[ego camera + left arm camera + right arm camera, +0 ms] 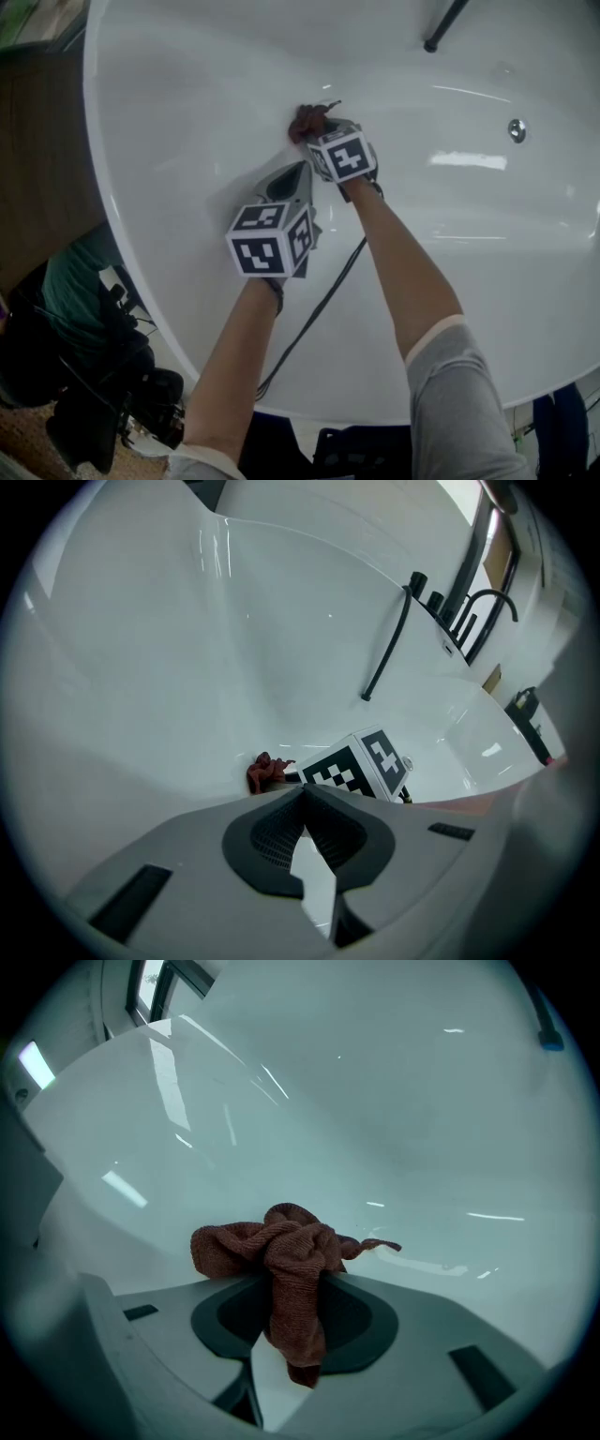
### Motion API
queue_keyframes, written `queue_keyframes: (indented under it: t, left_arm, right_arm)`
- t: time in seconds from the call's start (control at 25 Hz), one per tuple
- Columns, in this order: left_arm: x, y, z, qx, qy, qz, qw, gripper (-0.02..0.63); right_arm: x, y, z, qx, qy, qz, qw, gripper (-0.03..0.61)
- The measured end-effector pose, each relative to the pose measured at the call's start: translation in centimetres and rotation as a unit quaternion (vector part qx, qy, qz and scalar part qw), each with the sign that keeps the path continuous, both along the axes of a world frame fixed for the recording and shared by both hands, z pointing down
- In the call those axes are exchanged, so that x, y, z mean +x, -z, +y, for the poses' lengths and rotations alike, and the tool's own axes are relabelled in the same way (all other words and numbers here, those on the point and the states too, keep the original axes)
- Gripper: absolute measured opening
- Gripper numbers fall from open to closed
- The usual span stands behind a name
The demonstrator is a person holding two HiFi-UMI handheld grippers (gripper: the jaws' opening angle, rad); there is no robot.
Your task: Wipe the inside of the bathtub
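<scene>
Here, the right gripper (295, 1283) is clamped on a reddish-brown cloth (281, 1241), which is bunched against the inner wall of the white bathtub (187, 141), well apart from the drain (517, 129). Only the head view shows that drain. The left gripper (305, 794) has its jaws together, holding nothing, just beside the right. Only its view catches the black faucet (469, 616) on the rim.

Bathtub (187, 122): white, glossy, smooth, streaked with light reflections. Cloth (281, 1251) against the bathtub's wall: rust-brown, looped weave, rough, matt. Right gripper (291, 1283) and left gripper (302, 799): matt grey plastic, with dark ribbed pads (272, 832). Drain fitting (517, 129) low in the bathtub: shiny metal.
</scene>
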State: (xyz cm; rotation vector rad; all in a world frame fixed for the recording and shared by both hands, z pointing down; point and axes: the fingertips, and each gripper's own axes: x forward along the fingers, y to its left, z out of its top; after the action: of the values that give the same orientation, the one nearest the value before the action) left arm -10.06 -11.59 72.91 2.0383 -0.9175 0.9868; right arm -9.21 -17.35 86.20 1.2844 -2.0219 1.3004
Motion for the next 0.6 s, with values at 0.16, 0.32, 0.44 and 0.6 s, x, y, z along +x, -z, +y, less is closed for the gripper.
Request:
queue_keyframes:
  t: [0.16, 0.32, 0.44, 0.6]
  left_arm:
    - [0.1, -0.4, 0.4, -0.007, 0.0, 0.003, 1.0, 0.006]
    - [0.1, -0.6, 0.9, -0.014, 0.001, 0.005, 0.9999, 0.006]
    - [0.1, -0.5, 1.0, -0.015, -0.002, 0.008, 0.9999, 0.006]
    - [0.0, -0.5, 1.1, -0.018, -0.002, 0.007, 0.9998, 0.006]
  right_arm:
    - [0.5, -1.3, -0.2, -0.012, 0.021, 0.039, 0.999, 0.133]
    - [2.1, -4.2, 1.2, -0.058, 0.045, 0.097, 0.993, 0.132]
    - [1.8, -5.0, 2.0, -0.075, 0.045, 0.081, 0.993, 0.13]
    - [1.7, -5.4, 4.0, -0.086, 0.074, 0.096, 0.989, 0.129]
